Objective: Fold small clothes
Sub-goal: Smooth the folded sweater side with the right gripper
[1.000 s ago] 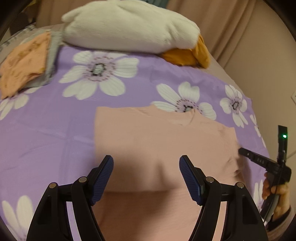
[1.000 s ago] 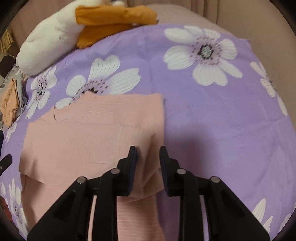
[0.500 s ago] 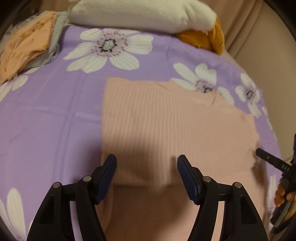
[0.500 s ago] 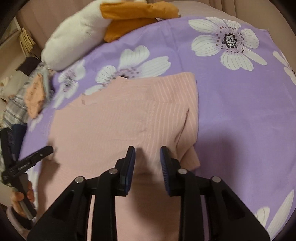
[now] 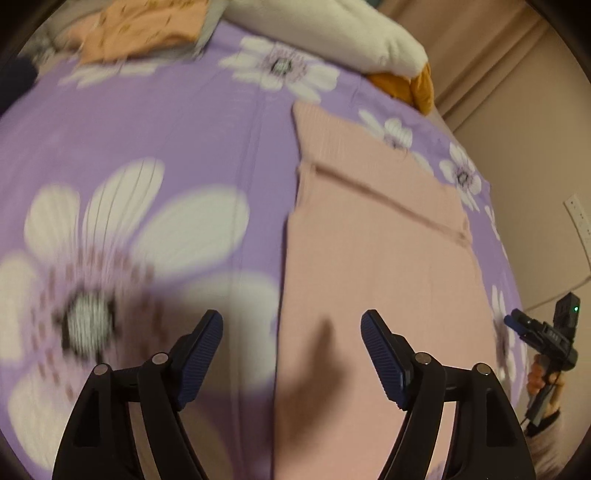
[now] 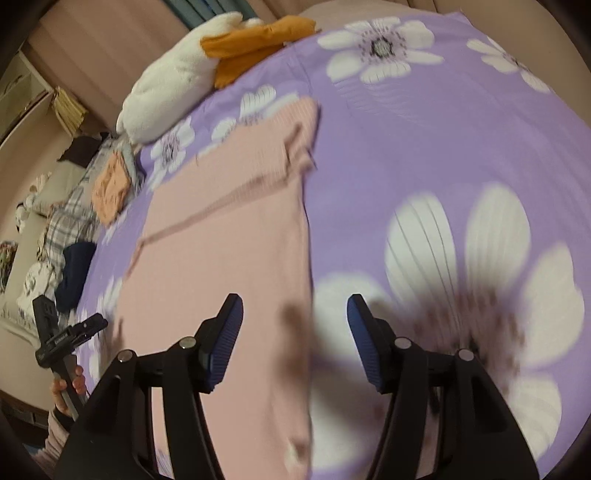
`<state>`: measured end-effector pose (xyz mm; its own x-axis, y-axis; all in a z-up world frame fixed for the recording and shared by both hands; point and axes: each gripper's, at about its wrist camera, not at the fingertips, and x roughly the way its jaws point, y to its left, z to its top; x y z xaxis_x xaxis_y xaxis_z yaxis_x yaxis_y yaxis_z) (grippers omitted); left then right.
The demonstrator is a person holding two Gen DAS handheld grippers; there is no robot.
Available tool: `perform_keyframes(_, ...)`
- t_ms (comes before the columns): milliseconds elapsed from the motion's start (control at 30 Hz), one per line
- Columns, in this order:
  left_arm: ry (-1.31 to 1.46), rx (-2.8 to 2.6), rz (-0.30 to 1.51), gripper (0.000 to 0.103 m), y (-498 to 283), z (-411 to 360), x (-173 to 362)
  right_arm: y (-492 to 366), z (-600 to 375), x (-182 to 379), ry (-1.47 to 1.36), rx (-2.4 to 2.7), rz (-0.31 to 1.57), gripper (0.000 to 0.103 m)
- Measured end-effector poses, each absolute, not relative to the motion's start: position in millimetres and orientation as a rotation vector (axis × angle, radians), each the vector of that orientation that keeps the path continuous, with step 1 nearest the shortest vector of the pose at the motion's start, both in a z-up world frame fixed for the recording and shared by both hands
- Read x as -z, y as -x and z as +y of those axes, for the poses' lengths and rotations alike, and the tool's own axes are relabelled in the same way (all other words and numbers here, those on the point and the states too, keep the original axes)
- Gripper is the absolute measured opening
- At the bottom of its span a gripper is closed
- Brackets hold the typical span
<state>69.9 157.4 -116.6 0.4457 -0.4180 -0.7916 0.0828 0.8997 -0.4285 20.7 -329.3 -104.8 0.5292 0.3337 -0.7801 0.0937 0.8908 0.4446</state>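
Observation:
A pink ribbed garment lies flat on the purple flowered sheet, its far part folded over with a seam across it. My left gripper hovers over the garment's left edge with its jaws opening and nothing pressed between them. In the right wrist view the garment shows again. There my right gripper straddles its right edge above the cloth, jaws also opening and gripping nothing. Each view shows the other gripper held by a hand, the right gripper at the right and the left gripper at the left.
A white plush toy with orange parts lies at the bed's far end. Folded orange cloth, plaid fabric and a dark blue item sit at the far left side. Beige wall and a socket lie beyond the right edge.
Both grippers have slid back toward the garment's near part and outward to its side edges. The right jaws have gone from nearly shut to wide apart.

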Motion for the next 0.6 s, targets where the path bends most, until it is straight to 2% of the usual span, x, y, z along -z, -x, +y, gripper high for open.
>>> perform_keyframes(200, 0.371, 0.399, 1.063, 0.076, -32, 142, 130, 12, -319, 134, -0.503, -0.199, 1.038, 0.060)
perform_keyframes(600, 0.477, 0.527, 1.102, 0.076, -13, 131, 135, 38, -331, 142, -0.650, -0.286, 1.047, 0.058)
